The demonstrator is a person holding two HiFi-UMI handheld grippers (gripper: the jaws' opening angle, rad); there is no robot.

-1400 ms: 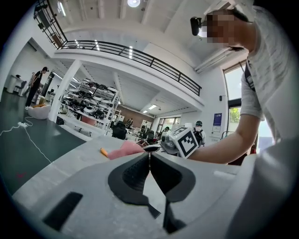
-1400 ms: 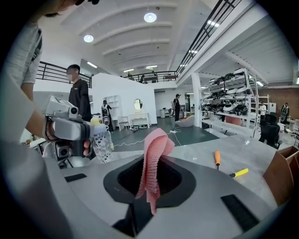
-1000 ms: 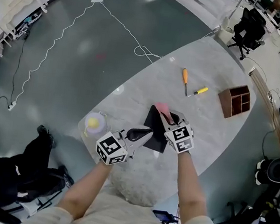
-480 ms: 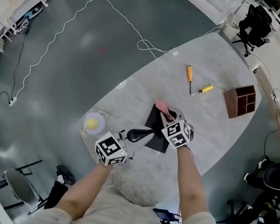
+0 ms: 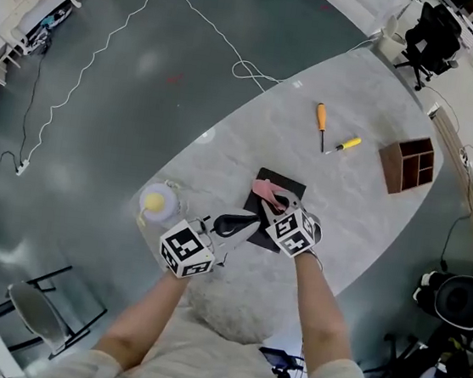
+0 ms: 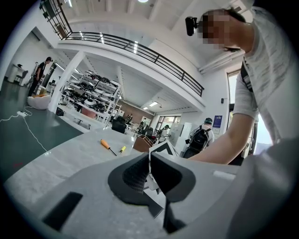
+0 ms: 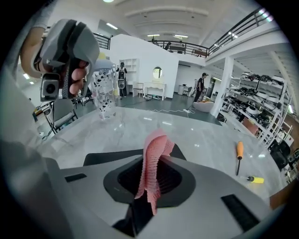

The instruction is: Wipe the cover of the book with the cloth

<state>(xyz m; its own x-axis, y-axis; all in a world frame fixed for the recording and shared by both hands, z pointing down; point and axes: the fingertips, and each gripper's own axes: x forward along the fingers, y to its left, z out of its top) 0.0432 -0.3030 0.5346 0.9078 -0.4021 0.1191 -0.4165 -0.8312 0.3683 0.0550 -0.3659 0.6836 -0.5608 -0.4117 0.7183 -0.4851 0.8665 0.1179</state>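
Note:
A black book [image 5: 288,186] lies flat on the marble table [image 5: 252,134]. My right gripper [image 5: 276,204] hangs over its near half, shut on a pink cloth [image 5: 265,191] that trails onto the cover. In the right gripper view the cloth [image 7: 154,158] stands pinched between the jaws, and the book [image 7: 105,159] shows dark behind them. At the book's left edge my left gripper [image 5: 245,223] has its black jaws shut with nothing between them; whether it touches the book I cannot tell. The left gripper [image 6: 149,175] faces the right one's marker cube [image 6: 163,150].
An orange screwdriver [image 5: 320,117] and a small yellow one [image 5: 345,143] lie farther back, with a brown wooden organiser [image 5: 412,165] at the right. A clear cup [image 5: 156,202] with something yellow in it stands left of the book. A white cable [image 5: 88,72] runs over the floor.
The right gripper has drawn the cloth toward me across the cover, so the book's far part now shows. The left gripper has stayed put.

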